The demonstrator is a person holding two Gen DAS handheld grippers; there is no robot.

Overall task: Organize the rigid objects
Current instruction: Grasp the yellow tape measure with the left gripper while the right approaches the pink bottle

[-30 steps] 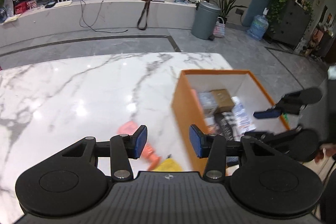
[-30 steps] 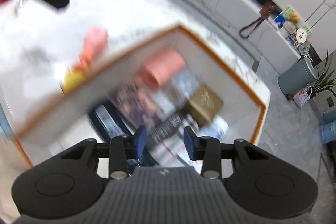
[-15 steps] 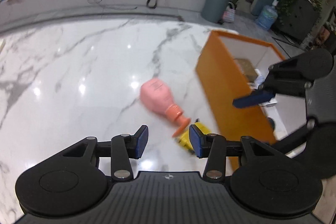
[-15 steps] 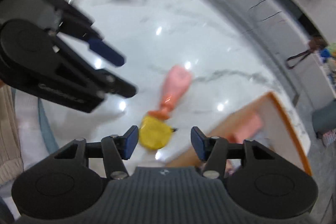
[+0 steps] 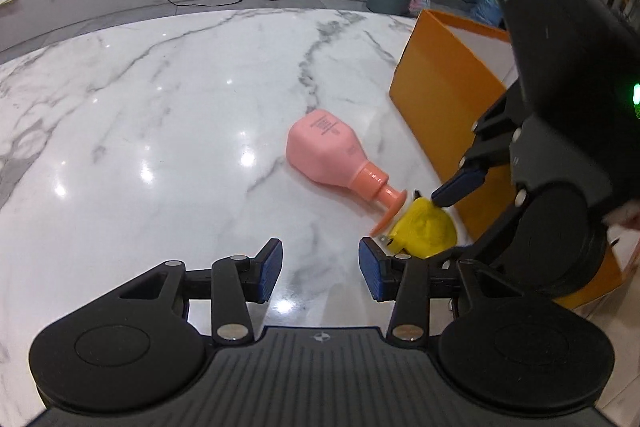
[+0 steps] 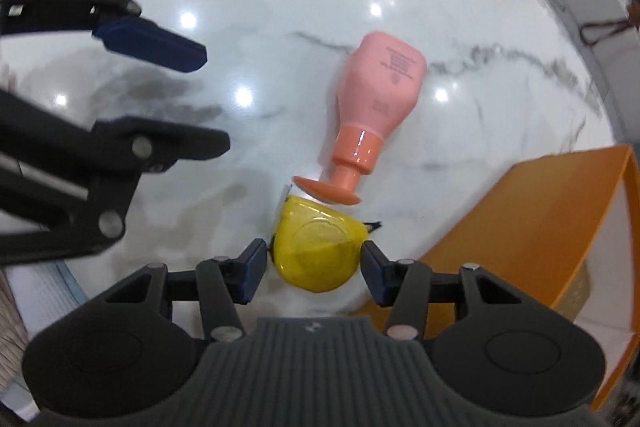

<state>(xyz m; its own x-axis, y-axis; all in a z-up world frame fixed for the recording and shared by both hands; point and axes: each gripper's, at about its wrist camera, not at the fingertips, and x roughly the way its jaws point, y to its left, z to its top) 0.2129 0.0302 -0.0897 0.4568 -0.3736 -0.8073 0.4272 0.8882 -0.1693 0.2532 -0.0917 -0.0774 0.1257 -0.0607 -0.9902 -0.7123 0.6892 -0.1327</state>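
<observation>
The orange box stands by the table's right edge, its contents hidden. My right hand-held gripper straddles the yellow tape measure beside it, jaws just opened, not pressing. The pink bottle lies touching it. My left hand-held gripper hangs half open, empty, over bare marble.

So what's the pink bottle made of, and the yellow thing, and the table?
Pink bottle: probably matte plastic, evenly coloured with a shinier collar. Yellow thing: looks like glossy, slightly see-through plastic. Table: polished marble or a lookalike, white with grey veins and mirrored lights.
</observation>
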